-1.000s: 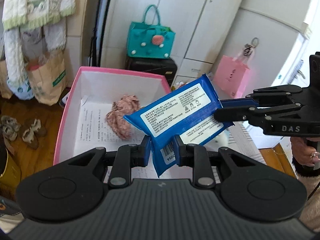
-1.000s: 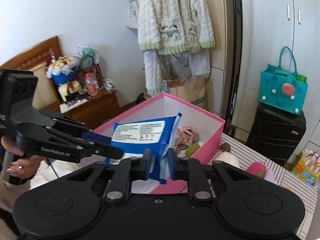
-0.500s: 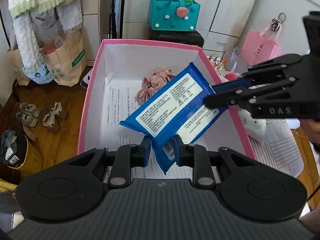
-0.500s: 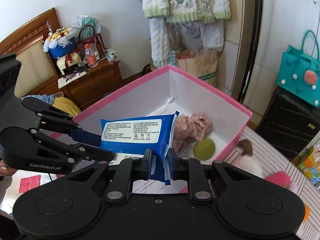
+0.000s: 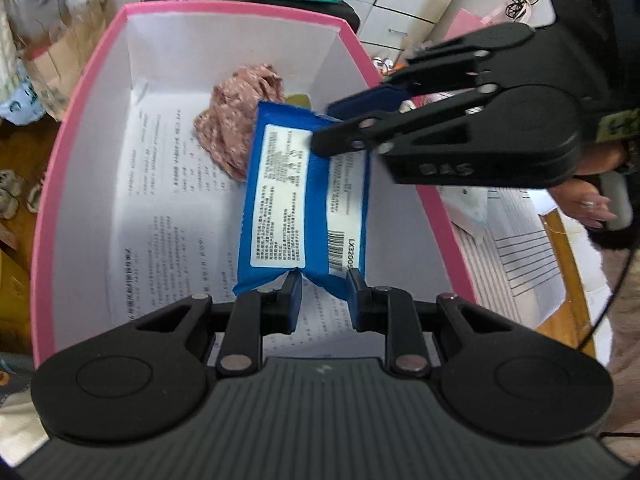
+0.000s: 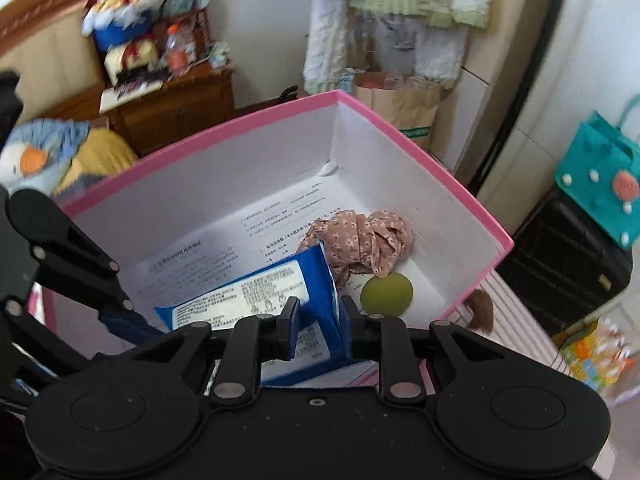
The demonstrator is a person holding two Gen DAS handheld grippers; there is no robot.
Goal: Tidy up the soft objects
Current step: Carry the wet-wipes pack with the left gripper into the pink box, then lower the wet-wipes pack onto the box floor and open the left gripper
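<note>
Blue film packaging marks the wipes pack [image 5: 302, 200], which lies inside the pink box [image 5: 80, 92], over the printed paper [image 5: 160, 208] lining its floor. Its label side faces up, with a barcode near the end closest to the left gripper [image 5: 322, 300].

That gripper's 2 fingers stand apart, with the pack's near edge just at their tips; nothing is pinched between them. The right gripper [image 6: 316, 322] reaches in from the box's other side. In the left wrist view its dark fingertips [image 5: 344, 140] sit over the pack's far end. In its own view the fingers are spread on either side of the pack's corner, and they look loose on it rather than clamped, though the view is too close to be sure.

Behind the pack, a crumpled floral cloth [image 6: 360, 236] rests against the far wall, touching the pack's far end. Beside the cloth, a green ball [image 6: 386, 294] sits on the box floor near the corner. Outside the box hangs a teal bag [image 6: 600, 176].
</note>
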